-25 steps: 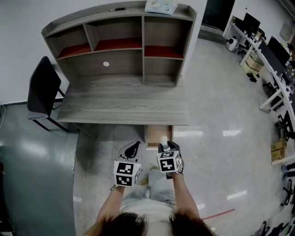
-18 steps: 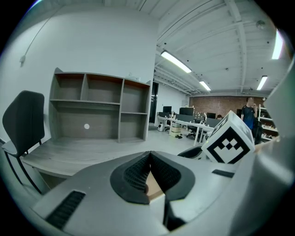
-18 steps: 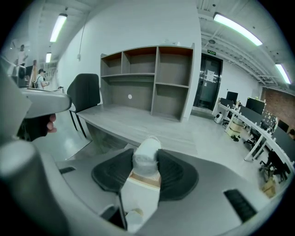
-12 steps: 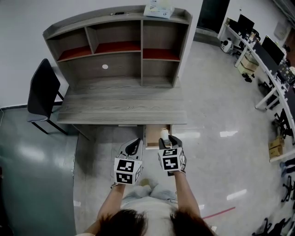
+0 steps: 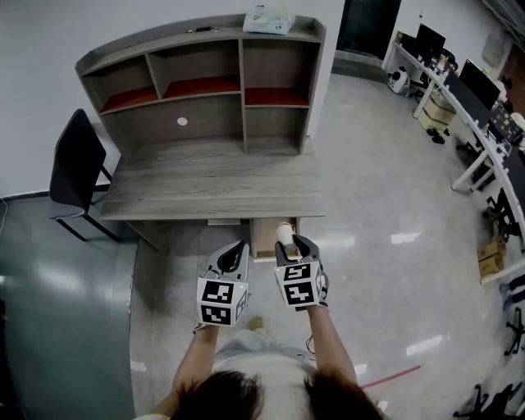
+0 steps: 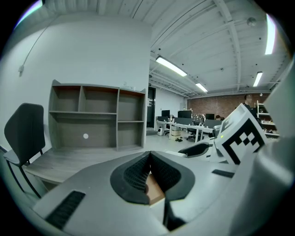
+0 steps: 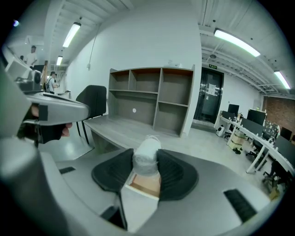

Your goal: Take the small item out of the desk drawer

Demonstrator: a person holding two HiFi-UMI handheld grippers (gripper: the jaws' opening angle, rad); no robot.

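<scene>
My right gripper [image 5: 293, 244] is shut on a small white wrapped item [image 5: 285, 230], held above the open desk drawer [image 5: 264, 239]. In the right gripper view the item [image 7: 146, 156] stands pinched between the two black pads of my right gripper [image 7: 146, 162], with the drawer's pale wooden inside [image 7: 145, 184] below. My left gripper [image 5: 235, 250] hovers just left of the drawer, shut on nothing. In the left gripper view the pads of my left gripper [image 6: 150, 161] meet, with the drawer's wooden edge [image 6: 154, 192] behind them.
The grey wooden desk [image 5: 213, 197] carries a hutch of open shelves [image 5: 197, 90] with a box [image 5: 267, 18] on top. A black chair [image 5: 75, 160] stands at the desk's left end. Office desks with monitors [image 5: 484, 107] line the far right, across shiny floor [image 5: 394, 246].
Both grippers have shifted a little up and left in the head view, toward the desk's front edge. The right gripper still holds the white item over the drawer.
</scene>
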